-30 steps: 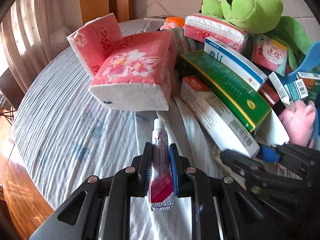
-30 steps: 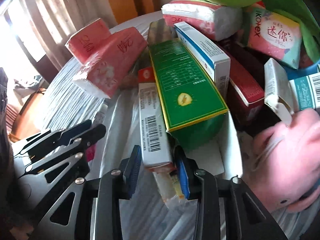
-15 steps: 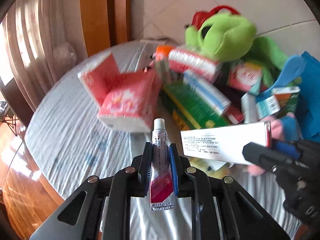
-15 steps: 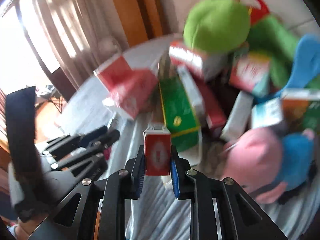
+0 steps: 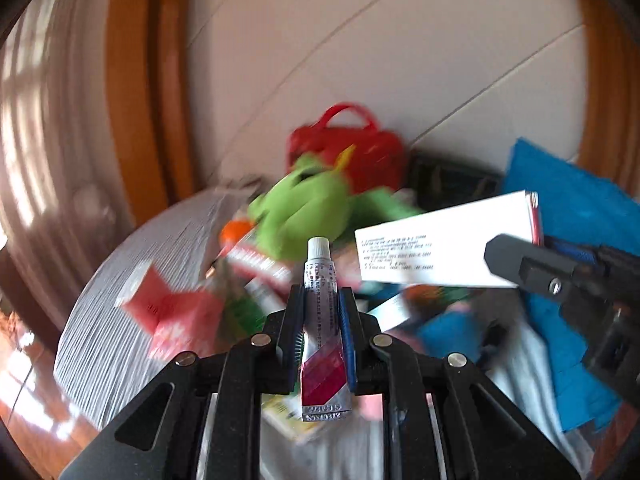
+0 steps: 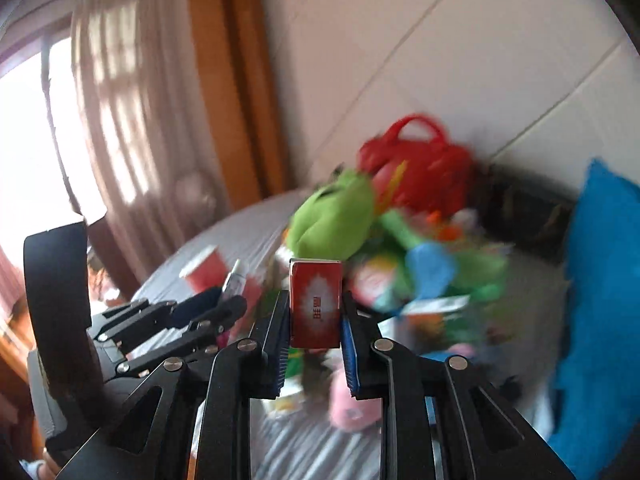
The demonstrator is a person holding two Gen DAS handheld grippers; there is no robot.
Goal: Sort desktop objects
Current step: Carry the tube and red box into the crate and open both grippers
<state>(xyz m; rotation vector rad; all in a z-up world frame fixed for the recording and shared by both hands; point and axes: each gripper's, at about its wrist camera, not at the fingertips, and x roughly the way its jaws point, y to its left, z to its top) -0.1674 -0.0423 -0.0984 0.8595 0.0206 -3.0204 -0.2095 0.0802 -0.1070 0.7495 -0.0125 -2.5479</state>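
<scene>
Tube sits clamped in my left gripper, cap pointing forward, crimped end toward the camera; the jaws press it from both sides; my right gripper has its jaws closed on a box, red end facing the lens, white side with print visible from the left wrist view; both are held above the table, over a blurred pile; I make out a green plush, a red bag behind it, a blue cushion at right.
</scene>
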